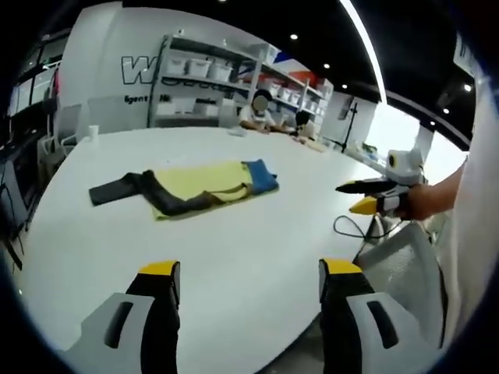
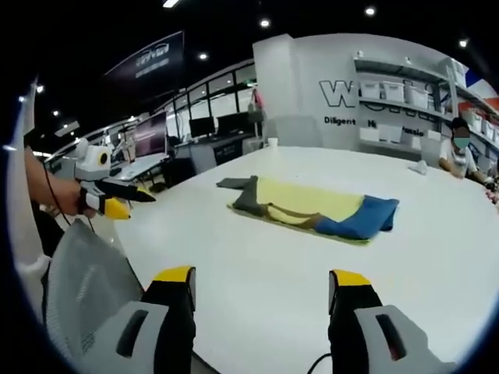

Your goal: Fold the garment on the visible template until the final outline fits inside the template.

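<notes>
Clothes [image 1: 191, 187] lie in the middle of the big white worktop [image 1: 234, 265], well away from both tongs. The piece is yellow in the middle, blue at one end and dark grey at the other. A dark sleeve or strap sticks out past the grey end. It looks partly folded into a long, thin shape. In the left gripper view it runs sideways, with the grey end on the left and the blue end on the right. In the right gripper view the clothes [image 2: 316, 209] also run sideways, grey on the left and blue on the right.

I cannot pick out a template under the clothes; it may be the pale yellow edge, but I cannot tell.

The left tongs [image 1: 249, 284] are spread wide with nothing between them. The right tongs [image 2: 263, 292] are spread wide too, and hold nothing. Both hang at the near edge of the worktop, pointing toward the clothes. I think they are held back like this so the person can look at the shape and choose where to grab.

A grey chair [image 2: 86, 288] stands by the worktop edge. People sit at the far side, near shelves [image 1: 226, 74] with boxes.
</notes>
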Demonstrator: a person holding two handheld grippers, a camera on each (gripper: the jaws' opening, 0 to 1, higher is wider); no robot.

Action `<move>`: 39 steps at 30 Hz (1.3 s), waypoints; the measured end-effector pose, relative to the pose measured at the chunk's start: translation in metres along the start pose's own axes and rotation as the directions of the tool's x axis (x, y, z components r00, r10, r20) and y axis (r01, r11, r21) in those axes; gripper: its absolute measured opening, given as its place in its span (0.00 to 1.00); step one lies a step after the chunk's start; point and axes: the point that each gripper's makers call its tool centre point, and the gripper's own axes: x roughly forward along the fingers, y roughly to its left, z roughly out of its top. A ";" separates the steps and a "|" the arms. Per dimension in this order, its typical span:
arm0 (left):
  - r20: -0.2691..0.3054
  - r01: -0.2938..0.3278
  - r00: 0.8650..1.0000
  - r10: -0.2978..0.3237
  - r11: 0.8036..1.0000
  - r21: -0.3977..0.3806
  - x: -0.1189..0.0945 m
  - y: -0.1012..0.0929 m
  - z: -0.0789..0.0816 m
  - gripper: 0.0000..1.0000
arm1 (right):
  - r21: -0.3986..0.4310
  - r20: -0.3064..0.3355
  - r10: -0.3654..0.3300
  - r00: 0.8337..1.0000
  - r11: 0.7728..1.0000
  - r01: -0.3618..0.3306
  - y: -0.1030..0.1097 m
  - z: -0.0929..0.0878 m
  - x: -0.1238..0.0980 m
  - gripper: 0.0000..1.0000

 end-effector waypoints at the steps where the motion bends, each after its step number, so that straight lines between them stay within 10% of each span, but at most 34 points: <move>1: 0.003 0.017 1.000 -0.017 1.000 0.003 0.004 -0.001 0.003 0.69 | -0.014 -0.006 -0.006 1.000 1.000 0.006 -0.006 0.000 0.001 0.66; 10: -0.031 0.064 0.998 -0.061 0.993 0.102 0.038 0.015 0.020 0.58 | -0.043 -0.030 0.024 0.999 0.999 -0.025 -0.041 0.007 0.016 0.47; 39: -0.108 0.132 0.988 -0.115 0.977 0.169 0.149 0.081 0.060 0.46 | -0.154 -0.127 0.087 0.988 0.982 -0.106 -0.119 0.019 0.102 0.36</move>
